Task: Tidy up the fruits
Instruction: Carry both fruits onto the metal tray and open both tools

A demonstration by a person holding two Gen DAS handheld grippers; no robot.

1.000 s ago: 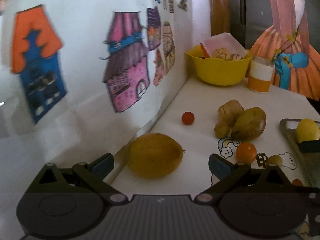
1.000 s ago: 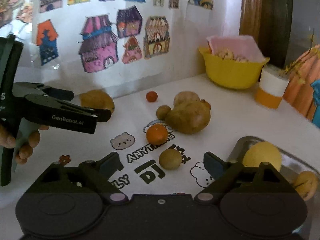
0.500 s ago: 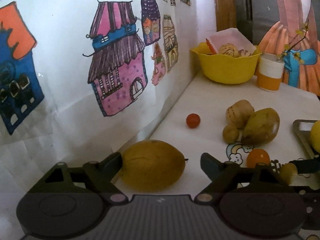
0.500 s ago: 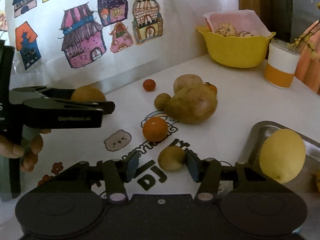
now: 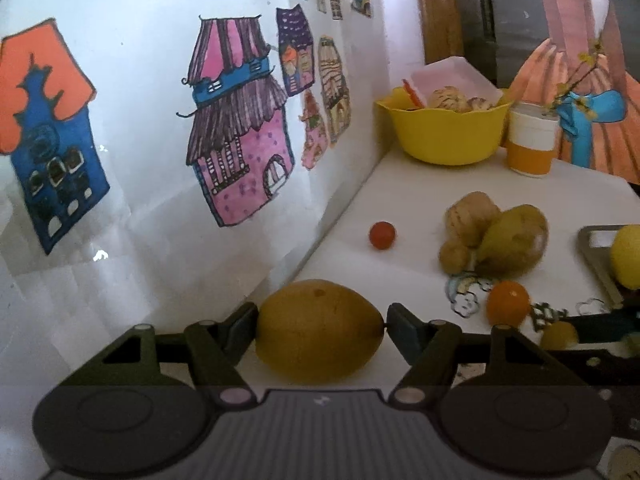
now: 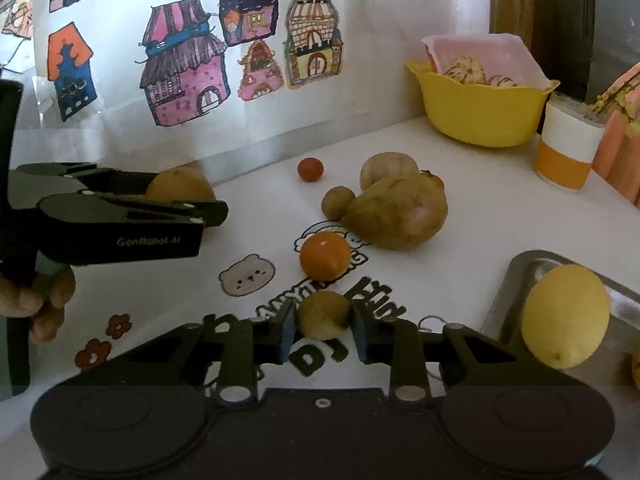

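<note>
My left gripper (image 5: pixel 320 326) is shut on a large yellow-brown oval fruit (image 5: pixel 318 330) lying on the white table beside the wall; its pads touch both ends. In the right wrist view that same fruit (image 6: pixel 180 186) shows behind the left gripper (image 6: pixel 212 210). My right gripper (image 6: pixel 323 330) is shut on a small round yellow-brown fruit (image 6: pixel 323 314) resting on the printed tablecloth. An orange (image 6: pixel 325 256), a big mango-like fruit (image 6: pixel 396 214), a small brown fruit (image 6: pixel 338 201) and a red cherry tomato (image 6: pixel 310 169) lie farther out. A lemon (image 6: pixel 566 314) sits in the metal tray (image 6: pixel 520 276).
A yellow bowl (image 6: pixel 478 114) holding a pink box and striped fruits stands at the back, next to a white-and-orange cup (image 6: pixel 566 148). A wall with house drawings (image 5: pixel 236 128) runs along the left. A hand (image 6: pixel 36 304) holds the left gripper.
Both grippers moved forward and closed: the left onto the large oval fruit, the right onto the small yellow-brown fruit. The other fruits stayed put.
</note>
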